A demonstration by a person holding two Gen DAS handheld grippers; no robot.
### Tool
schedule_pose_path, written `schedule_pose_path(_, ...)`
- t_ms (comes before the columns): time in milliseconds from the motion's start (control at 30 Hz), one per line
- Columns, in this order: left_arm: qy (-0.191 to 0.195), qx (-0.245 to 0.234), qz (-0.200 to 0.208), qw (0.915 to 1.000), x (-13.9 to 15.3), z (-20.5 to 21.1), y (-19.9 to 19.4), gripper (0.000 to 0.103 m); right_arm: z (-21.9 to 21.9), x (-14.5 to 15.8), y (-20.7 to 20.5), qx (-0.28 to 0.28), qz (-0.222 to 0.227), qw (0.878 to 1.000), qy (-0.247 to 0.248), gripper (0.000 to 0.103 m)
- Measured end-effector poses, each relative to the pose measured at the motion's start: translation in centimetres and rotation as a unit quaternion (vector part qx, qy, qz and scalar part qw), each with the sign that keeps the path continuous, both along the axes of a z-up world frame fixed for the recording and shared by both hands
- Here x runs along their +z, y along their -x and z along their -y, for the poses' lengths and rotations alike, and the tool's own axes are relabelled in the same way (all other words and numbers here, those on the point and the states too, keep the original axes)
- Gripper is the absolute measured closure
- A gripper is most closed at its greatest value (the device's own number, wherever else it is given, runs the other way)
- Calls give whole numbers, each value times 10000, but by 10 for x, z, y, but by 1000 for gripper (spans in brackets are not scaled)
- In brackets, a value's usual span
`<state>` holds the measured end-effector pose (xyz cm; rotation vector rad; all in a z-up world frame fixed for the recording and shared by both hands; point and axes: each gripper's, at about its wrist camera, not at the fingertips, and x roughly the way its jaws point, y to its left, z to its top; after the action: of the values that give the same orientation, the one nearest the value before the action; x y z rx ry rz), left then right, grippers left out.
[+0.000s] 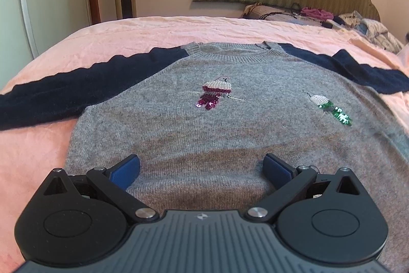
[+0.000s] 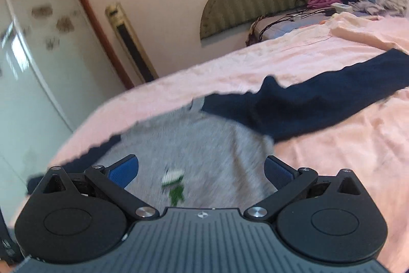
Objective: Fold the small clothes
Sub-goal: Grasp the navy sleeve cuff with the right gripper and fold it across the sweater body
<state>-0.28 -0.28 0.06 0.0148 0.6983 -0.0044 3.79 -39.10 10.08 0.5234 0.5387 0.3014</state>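
Grey sweater flat; left tool, right tool agape above.

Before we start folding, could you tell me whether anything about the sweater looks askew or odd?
Nothing stands out: the sweater lies flat on the pink sheet, front up, both navy sleeves spread outward.
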Motion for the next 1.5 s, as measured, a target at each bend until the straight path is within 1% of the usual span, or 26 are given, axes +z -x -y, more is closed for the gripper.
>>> schedule_pose_path(67, -34, -16, 1, 10000, 0, 2, -1, 0, 64, -2, -20, -647, -99, 9949, -767, 0)
schedule_pose_path(133, -15, -19, -3, 10000, 0, 1, -1, 0, 129, -12, -37, -1559, -312, 9766, -1449, 1)
schedule_pose_path(167, -14, -24, -4, 10000, 0, 1, -2, 0, 156, -19, -42, -2000, -374, 9643, -1696, 5)
schedule_pose_path(200, -10, -29, -6, 10000, 0, 1, -2, 0, 177, -26, -48, -2288, -445, 9553, -1816, 6)
schedule_pose_path(267, 11, -27, -8, 10000, 0, 0, -3, 0, 202, -40, -62, -2585, -656, 9460, -1842, 13)
schedule_pose_path(367, 20, -22, -5, 10000, 0, 0, -3, 0, 213, -57, -81, -2789, -997, 9419, -1585, 20)
schedule_pose_path(400, 24, -20, -4, 10000, -1, 0, -3, 0, 212, -61, -85, -2826, -1030, 9420, -1489, 21)
schedule_pose_path(500, 30, -18, -2, 10000, -1, 0, -4, 0, 203, -67, -95, -2734, -876, 9507, -1169, 22)
schedule_pose_path(533, 34, -19, 0, 10000, -1, 0, -4, 0, 204, -66, -98, -2711, -841, 9534, -1025, 29)
schedule_pose_path(567, 43, -19, 3, 10000, -1, 0, -4, 0, 203, -66, -104, -2707, -865, 9549, -862, 58)
schedule_pose_path(600, 55, -19, 6, 10000, -1, 0, -4, 0, 202, -67, -108, -2683, -961, 9552, -800, 81)
schedule_pose_path(633, 71, -18, 11, 10000, -1, -1, -4, 0, 203, -67, -112, -2693, -993, 9542, -840, 89)
schedule_pose_path(700, 107, -16, 23, 9999, 0, -2, -3, 0, 194, -55, -110, -2655, -735, 9581, -784, 89)
schedule_pose_path(733, 124, -15, 31, 9999, 0, -2, -3, 0, 183, -43, -106, -2490, -546, 9645, -695, 89)
schedule_pose_path(833, 170, -10, 47, 9998, 0, -4, -2, 0, 120, -2, -92, -1577, 10, 9866, -414, 89)
schedule_pose_path(900, 188, -7, 54, 9998, 0, -4, -2, 0, 63, 21, -85, -731, 345, 9959, -411, 89)
schedule_pose_path(1000, 203, -9, 56, 9998, 1, -5, -2, 0, -29, 36, -82, 468, 572, 9965, -381, 89)
schedule_pose_path(1100, 214, -13, 57, 9998, 1, -5, -2, 0, -110, 26, -87, 1334, 429, 9891, -464, 87)
schedule_pose_path(1133, 218, -16, 58, 9997, 0, -5, -2, 0, -132, 18, -88, 1510, 325, 9870, -451, 83)
schedule_pose_path(1167, 225, -18, 60, 9997, 0, -5, -2, 0, -150, 10, -89, 1664, 164, 9851, -397, 56)
schedule_pose_path(1200, 238, -20, 63, 9997, 1, -5, -1, 0, -163, 3, -87, 1723, 24, 9845, -321, 40)
schedule_pose_path(1233, 257, -20, 68, 9996, 1, -6, -1, 0, -170, -1, -81, 1664, 23, 9856, -306, 20)
schedule_pose_path(1333, 337, -14, 86, 9994, 2, -8, 0, 0, -161, -11, -52, 1532, 165, 9874, -362, 21)
schedule_pose_path(1400, 612, 55, 152, 9980, 7, -17, 3, 0, -142, -19, -35, 1323, 213, 9909, -140, 21)
schedule_pose_path(1467, 1316, 39, 300, 9908, 17, -33, 5, 0, -124, -30, -26, 1073, 231, 9938, 175, 21)
schedule_pose_path(1500, 1844, 1, 390, 9821, 23, -43, 4, 0, -115, -40, -25, 934, 203, 9950, 282, 21)
